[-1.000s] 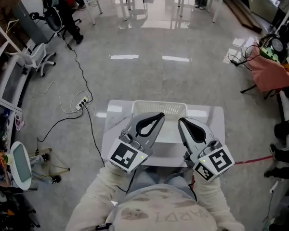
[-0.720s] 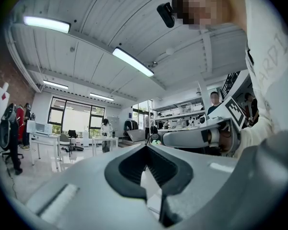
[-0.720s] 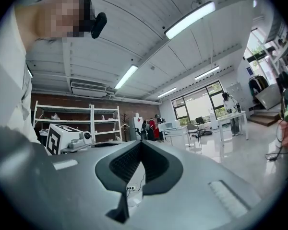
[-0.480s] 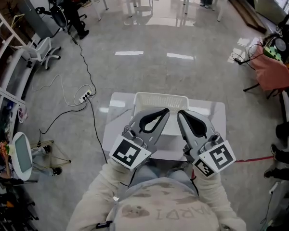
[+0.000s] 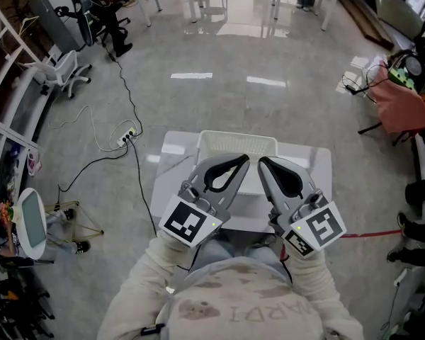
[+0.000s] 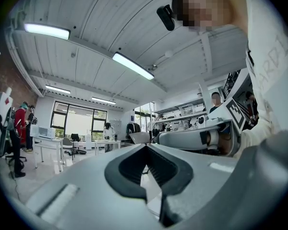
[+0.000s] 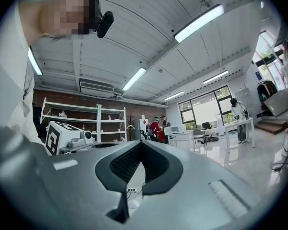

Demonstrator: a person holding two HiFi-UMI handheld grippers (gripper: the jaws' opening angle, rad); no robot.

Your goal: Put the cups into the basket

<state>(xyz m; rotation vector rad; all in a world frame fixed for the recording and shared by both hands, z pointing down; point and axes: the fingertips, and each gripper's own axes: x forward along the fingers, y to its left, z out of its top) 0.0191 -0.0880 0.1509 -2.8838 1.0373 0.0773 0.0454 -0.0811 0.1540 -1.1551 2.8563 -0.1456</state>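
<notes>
The left gripper (image 5: 238, 163) and right gripper (image 5: 263, 163) hover over the basket (image 5: 235, 139), tips together, holding nothing (no cups show anywhere). Best to find a cup first, then spread the jaws wide.

Closed left claw (image 5: 237, 161) beside closed right claw (image 5: 264, 163), both empty

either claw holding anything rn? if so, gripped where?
Nothing held. The left claw and the right claw are both shut, tips touching, with nothing between the jaws.
</notes>
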